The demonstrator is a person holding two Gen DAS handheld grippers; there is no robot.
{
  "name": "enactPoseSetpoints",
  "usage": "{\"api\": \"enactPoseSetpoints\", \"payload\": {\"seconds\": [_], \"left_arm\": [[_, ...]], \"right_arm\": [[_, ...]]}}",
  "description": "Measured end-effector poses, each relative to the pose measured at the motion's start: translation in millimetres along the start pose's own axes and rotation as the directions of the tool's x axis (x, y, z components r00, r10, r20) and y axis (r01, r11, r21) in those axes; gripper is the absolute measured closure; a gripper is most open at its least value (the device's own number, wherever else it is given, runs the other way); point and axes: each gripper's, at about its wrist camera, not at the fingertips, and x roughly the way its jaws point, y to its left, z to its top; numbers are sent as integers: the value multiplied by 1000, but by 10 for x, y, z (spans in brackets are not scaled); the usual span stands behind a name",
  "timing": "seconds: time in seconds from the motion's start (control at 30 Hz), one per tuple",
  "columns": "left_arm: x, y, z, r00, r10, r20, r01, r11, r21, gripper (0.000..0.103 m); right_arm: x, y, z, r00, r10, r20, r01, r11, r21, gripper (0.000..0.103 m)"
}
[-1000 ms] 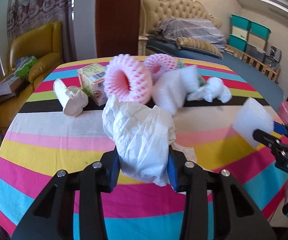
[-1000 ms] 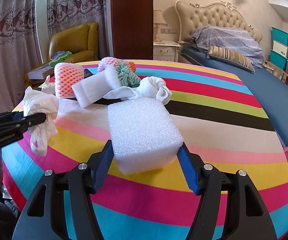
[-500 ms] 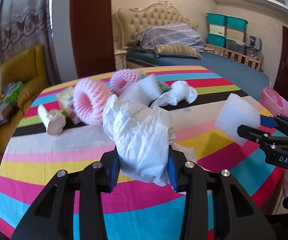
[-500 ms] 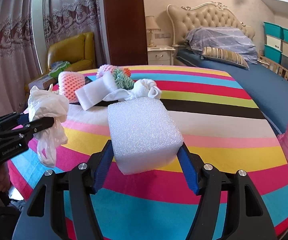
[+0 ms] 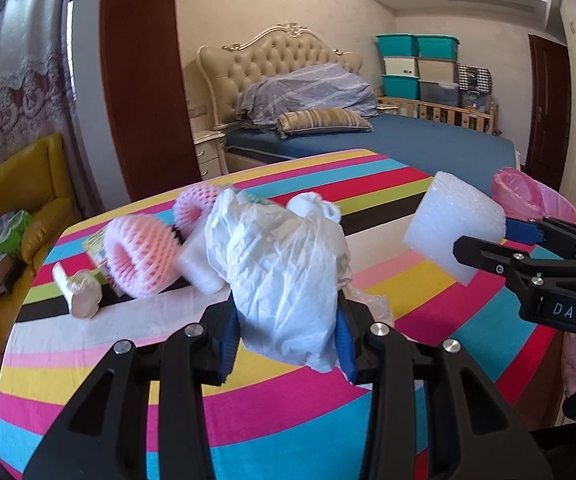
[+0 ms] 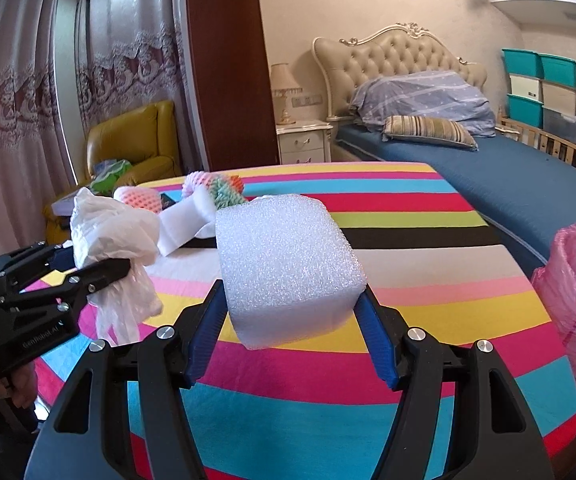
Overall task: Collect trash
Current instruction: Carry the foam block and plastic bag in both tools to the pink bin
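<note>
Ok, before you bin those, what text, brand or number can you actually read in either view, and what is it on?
"DAS": white letters on the body of the right gripper, seen from the left wrist view.
Embossed lettering on the body of the left gripper, seen from the right wrist view: too faint to read for certain.
Print on the carton behind the pink foam net: too blurred to read.
Nothing else is legible.

right gripper (image 6: 292,320) squeezing a white foam block (image 6: 288,264), left gripper (image 6: 100,268) pinching a crumpled plastic bag (image 6: 112,236) over the striped table (image 6: 428,320)
</note>
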Motion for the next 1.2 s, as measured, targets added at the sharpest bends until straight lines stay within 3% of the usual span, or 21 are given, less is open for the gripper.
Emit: {"api": "enactPoseSetpoints", "payload": {"seconds": [0.37, 0.67, 1.0, 1.07, 1.2], "left_arm": [[84, -419, 273, 995, -81, 61, 77, 994, 75, 64], [276, -922, 459, 979, -189, 69, 179, 975, 132, 64], [570, -1622, 715, 944, -330, 24, 318, 925, 208, 64], [610, -1819, 777, 927, -376, 14, 363, 903, 230, 64], [696, -2198, 855, 908, -419, -11, 406, 872, 274, 64]], "right_arm": [[-276, -299, 65, 993, -97, 62, 96, 995, 23, 41], [-561, -770, 32, 967, -236, 90, 231, 971, 63, 41], [-871, -1525, -70, 924, -376, 76, 362, 920, 152, 41], [-937, -1664, -95, 915, -397, 74, 381, 909, 171, 41], [-1018, -2000, -158, 901, -431, 54, 413, 887, 205, 41]]}}
